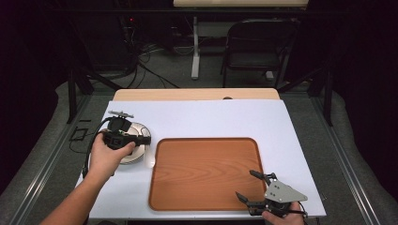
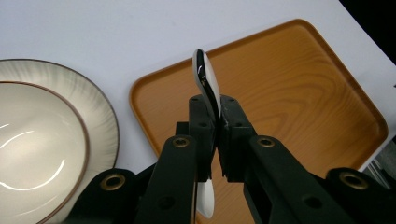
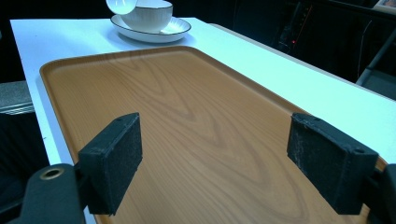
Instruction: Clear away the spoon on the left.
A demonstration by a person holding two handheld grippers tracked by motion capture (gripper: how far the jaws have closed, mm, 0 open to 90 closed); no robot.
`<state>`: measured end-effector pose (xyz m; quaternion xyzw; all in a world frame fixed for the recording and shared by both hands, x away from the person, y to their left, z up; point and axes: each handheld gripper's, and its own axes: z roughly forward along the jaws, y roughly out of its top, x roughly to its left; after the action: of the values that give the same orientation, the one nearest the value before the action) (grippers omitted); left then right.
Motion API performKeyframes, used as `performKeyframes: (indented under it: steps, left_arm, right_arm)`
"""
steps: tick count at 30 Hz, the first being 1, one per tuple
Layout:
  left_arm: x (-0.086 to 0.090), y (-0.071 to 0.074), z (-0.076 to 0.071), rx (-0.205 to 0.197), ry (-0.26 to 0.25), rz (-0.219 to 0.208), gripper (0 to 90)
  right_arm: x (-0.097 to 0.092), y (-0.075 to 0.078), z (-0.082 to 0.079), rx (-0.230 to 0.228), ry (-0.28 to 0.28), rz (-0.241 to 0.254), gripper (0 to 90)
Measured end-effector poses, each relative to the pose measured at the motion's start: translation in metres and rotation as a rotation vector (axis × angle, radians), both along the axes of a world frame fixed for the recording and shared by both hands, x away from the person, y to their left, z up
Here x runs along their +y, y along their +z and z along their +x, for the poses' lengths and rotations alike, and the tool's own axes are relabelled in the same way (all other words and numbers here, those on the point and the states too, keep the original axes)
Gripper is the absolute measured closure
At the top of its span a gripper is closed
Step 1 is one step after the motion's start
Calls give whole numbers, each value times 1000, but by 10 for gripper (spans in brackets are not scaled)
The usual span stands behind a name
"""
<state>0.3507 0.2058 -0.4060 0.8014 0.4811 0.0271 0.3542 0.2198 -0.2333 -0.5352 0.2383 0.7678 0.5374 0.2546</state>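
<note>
- Left gripper (image 2: 215, 140) pinching white ceramic spoon (image 2: 207, 86), long axis pointing toward brown wooden tray (image 2: 299, 84).
- Held above table edge between cream bowl (image 2: 32, 140) and tray.
- Right gripper (image 3: 219, 158) spread wide, empty, over tray's near corner.

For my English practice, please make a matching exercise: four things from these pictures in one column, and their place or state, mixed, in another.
Things:
1. spoon
2. bowl
3. tray
4. right tongs

Places or states:
a. open above the tray's near corner
b. lying bare in the middle of the white table
c. clamped in the left tongs
d. standing on a plate

Pairs: 1-c, 2-d, 3-b, 4-a
</note>
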Motion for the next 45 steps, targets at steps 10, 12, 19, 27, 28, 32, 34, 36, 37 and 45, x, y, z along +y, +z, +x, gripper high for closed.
performKeyframes:
  steps: [10, 12, 19, 27, 28, 32, 34, 36, 37, 45]
  left_arm:
    - [-22, -7, 2, 50, -72, 3, 853]
    - [-26, -9, 3, 54, -81, 4, 853]
    - [-43, -12, 2, 71, -125, 5, 854]
    - [-57, -23, 3, 113, -168, -15, 853]
    - [-58, -24, 3, 116, -170, -14, 853]
    - [-64, -31, 3, 131, -173, -15, 854]
    - [-67, -35, 3, 144, -184, -14, 854]
    - [-70, -38, 3, 152, -194, -11, 854]
    - [-72, -40, 3, 160, -196, -13, 854]
    - [-76, -55, 5, 200, -198, -19, 854]
  right_arm:
    - [0, 0, 0, 3, -1, 1, 176]
    - [0, 0, 0, 3, 0, 2, 176]
    - [-1, 0, 0, -1, -1, 2, 176]
    - [-1, 0, 0, 0, 0, 4, 176]
    - [-1, 0, 0, 0, 0, 4, 176]
    - [-1, 0, 0, 0, -1, 3, 176]
    - [-1, 0, 0, -1, 0, 3, 176]
    - [-1, 0, 0, 0, 0, 4, 175]
    - [-1, 0, 0, 0, 0, 4, 176]
    - [-1, 0, 0, -1, 0, 4, 176]
